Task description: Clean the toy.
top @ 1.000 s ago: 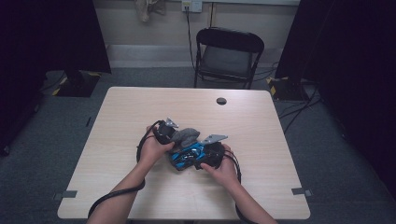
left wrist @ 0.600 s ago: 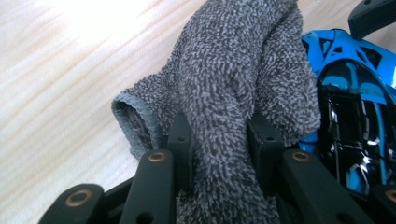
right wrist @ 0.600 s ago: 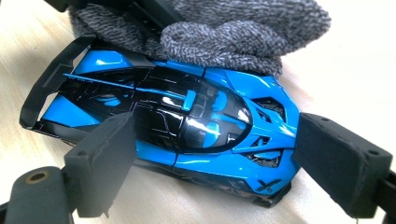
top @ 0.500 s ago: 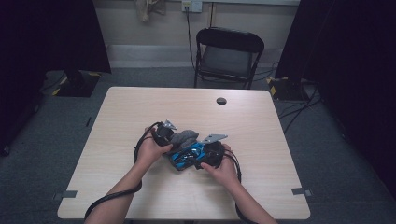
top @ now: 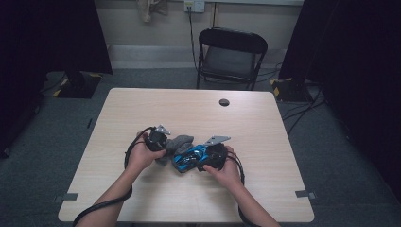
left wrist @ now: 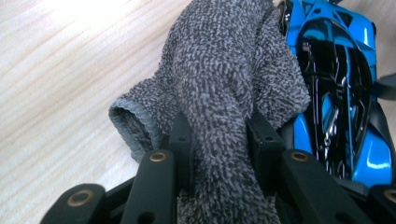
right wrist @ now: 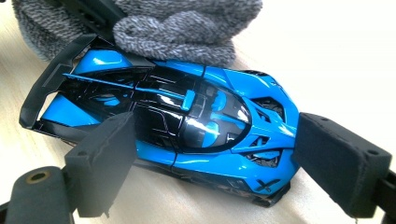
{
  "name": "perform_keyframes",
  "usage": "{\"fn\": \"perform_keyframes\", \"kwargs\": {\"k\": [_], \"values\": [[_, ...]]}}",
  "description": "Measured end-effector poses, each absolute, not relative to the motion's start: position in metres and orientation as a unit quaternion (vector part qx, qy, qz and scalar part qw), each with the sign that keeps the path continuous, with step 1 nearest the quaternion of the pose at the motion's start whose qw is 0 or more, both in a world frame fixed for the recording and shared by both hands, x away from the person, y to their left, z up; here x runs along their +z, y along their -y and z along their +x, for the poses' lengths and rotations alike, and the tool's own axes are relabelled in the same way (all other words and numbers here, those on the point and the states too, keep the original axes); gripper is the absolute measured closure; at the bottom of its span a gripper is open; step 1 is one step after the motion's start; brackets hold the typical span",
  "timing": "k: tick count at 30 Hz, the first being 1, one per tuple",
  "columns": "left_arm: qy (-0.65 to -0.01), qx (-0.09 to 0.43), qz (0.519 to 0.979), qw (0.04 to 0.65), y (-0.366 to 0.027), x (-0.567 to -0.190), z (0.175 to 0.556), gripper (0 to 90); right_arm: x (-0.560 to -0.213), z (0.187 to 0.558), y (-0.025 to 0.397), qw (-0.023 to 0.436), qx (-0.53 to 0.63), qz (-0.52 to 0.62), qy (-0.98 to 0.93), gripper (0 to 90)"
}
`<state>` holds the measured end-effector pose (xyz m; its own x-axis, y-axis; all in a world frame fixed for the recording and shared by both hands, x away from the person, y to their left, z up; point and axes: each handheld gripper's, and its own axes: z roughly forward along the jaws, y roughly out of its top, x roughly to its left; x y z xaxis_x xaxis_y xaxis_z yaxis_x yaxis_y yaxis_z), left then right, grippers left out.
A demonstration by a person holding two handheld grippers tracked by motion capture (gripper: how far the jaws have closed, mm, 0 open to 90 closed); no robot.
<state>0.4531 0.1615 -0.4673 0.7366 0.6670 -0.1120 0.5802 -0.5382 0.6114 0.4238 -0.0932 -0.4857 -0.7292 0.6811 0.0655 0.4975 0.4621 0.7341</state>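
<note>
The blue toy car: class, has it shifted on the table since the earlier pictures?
No. The blue toy car lies the same way below the table's round black grommet.

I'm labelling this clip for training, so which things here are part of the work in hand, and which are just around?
In the job:
grey cloth, pinched between the left gripper jaws
blue toy car, lying on the table between the right gripper pads, cloth resting against it

Just around:
black folding chair behind the table
small black round thing near the table's far edge
</note>
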Motion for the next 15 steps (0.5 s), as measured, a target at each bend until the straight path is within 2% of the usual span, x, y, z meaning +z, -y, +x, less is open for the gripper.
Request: {"fn": "perform_keyframes", "kwargs": {"k": [15], "values": [[-0.367, 0.055, 0.869, 0.329, -0.182, -0.467, 0.442, 68.3, -0.486, 0.425, 0.094, 0.118, 0.384, 0.346, -0.848, 12.9]]}}
